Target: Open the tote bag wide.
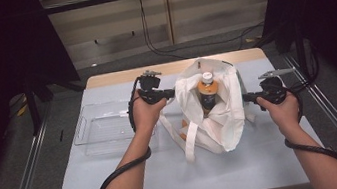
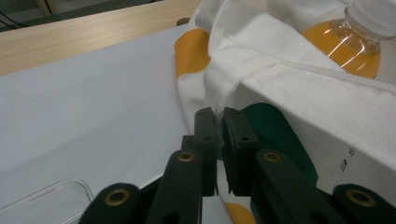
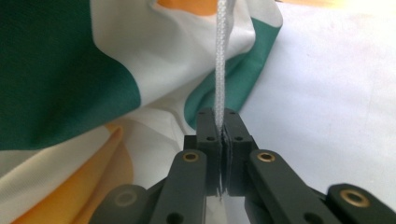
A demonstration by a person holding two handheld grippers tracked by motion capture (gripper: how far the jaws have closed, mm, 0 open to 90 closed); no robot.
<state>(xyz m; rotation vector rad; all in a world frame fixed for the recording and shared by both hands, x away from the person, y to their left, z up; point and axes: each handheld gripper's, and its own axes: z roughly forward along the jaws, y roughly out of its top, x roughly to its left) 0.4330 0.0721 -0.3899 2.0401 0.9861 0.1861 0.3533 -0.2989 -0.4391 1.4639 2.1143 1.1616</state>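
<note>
With both grippers clamped on the white fabric tote bag [image 1: 215, 113] mid-table, left gripper [image 2: 219, 122] on its rim, right gripper [image 3: 222, 122] on its strap, I see the orange-drink plastic bottle [image 1: 208, 93] upright between them, equally near.

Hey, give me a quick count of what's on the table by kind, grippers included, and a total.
White fabric tote bag with orange and green patches: 1
Plastic bottle of orange drink with a white cap, standing in the bag: 1
Clear plastic rectangular tray: 1
Black two-jaw grippers, left gripper and right gripper, each clamped on the bag: 2
Total: 5
</note>
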